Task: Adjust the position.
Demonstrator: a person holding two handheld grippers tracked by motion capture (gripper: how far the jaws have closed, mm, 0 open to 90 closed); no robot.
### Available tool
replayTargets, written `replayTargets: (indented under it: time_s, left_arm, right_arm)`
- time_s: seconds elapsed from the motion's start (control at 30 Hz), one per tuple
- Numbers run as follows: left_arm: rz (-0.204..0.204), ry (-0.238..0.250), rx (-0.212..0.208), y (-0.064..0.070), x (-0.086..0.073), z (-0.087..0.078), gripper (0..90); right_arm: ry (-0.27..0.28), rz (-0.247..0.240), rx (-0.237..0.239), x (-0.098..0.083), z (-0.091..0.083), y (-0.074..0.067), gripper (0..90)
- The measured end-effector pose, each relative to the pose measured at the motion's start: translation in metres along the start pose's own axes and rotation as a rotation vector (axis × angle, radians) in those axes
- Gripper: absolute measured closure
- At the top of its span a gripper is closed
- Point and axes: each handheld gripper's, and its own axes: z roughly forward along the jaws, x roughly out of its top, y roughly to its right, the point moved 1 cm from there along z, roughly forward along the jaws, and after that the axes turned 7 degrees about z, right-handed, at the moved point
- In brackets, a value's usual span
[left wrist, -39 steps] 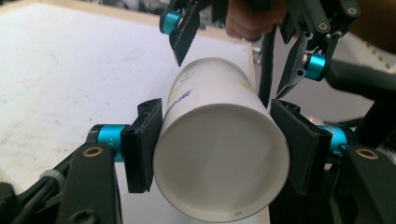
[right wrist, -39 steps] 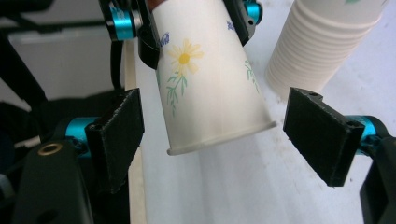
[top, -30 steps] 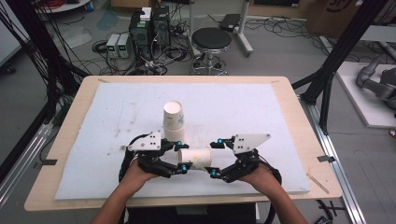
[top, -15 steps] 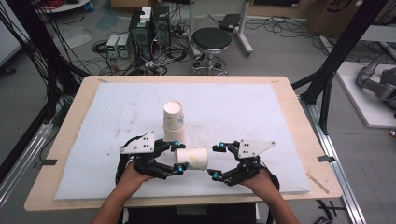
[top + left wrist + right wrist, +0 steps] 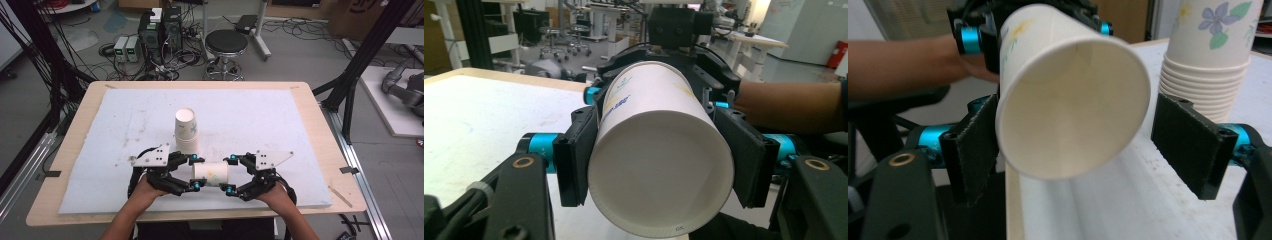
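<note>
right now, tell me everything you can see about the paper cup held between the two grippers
The paper cup is white, with a faint printed pattern on its side. It lies level above the white mat, in front of the upside-down stack of cups. The left gripper clamps it at its closed base end, pads pressed on both sides. Its open mouth faces the right gripper, whose jaws have just been closing around the rim, one pad at the rim, the other apart. The inside looks empty.

A black round stool [image 5: 226, 42] stands on the floor at twelve o'clock beyond the table [image 5: 320, 135]. Grey computer boxes [image 5: 161, 27] sit at eleven o'clock amid tangled cables [image 5: 120, 65]. A white foam mat [image 5: 260, 120] covers most of the tabletop. A cardboard box [image 5: 352, 12] sits at one o'clock.
</note>
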Motion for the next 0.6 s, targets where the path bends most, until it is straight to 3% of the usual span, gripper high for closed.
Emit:
replayTargets:
  time_s: [0.03, 0.37, 0.6]
  left_arm:
    - [-0.002, 0.003, -0.003, 0.0001, -0.0002, 0.0005, 36.8]
    - [-0.007, 0.037, -0.011, 0.0002, -0.0027, -0.0003, 37.0]
    - [-0.016, 0.048, -0.015, -0.0005, -0.0044, -0.0011, 37.1]
  right_arm:
    - [0.004, -0.002, 0.020, -0.0001, -0.0004, 0.0001, 25.9]
    - [0.024, 0.016, 0.058, -0.0020, -0.0017, 0.0015, 28.9]
    - [0.028, 0.006, 0.051, -0.0009, -0.0023, 0.0014, 32.5]
